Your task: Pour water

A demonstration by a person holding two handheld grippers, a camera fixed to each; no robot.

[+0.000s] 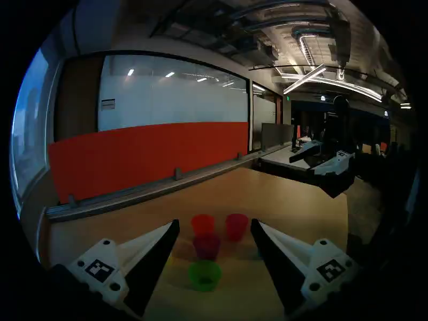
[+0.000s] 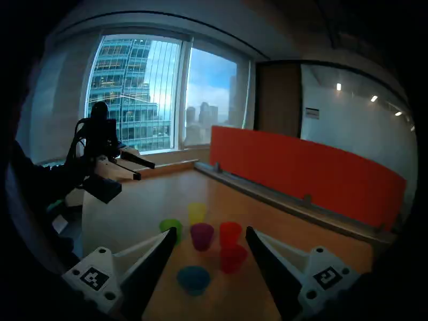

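Several small plastic cups stand clustered on a wooden table (image 1: pixel 299 203). In the left gripper view, a green cup (image 1: pixel 204 275) is nearest, then a purple cup (image 1: pixel 206 246), with two red cups (image 1: pixel 203 223) (image 1: pixel 236 226) behind. My left gripper (image 1: pixel 214 224) hovers open above them and holds nothing. In the right gripper view, a blue cup (image 2: pixel 193 279) is nearest, with red cups (image 2: pixel 233 258) (image 2: pixel 230 233), a purple cup (image 2: pixel 201 236), a green cup (image 2: pixel 170 227) and a yellow cup (image 2: pixel 196 212) beyond. My right gripper (image 2: pixel 209 231) is open and holds nothing.
An orange partition (image 2: pixel 315 171) with a metal rail (image 1: pixel 160 184) runs along the table's far edge. Large windows (image 2: pixel 160 101) stand behind. The other gripper (image 1: pixel 326 160) hangs across the table, and the left one (image 2: pixel 115 166) is seen in a person's hand.
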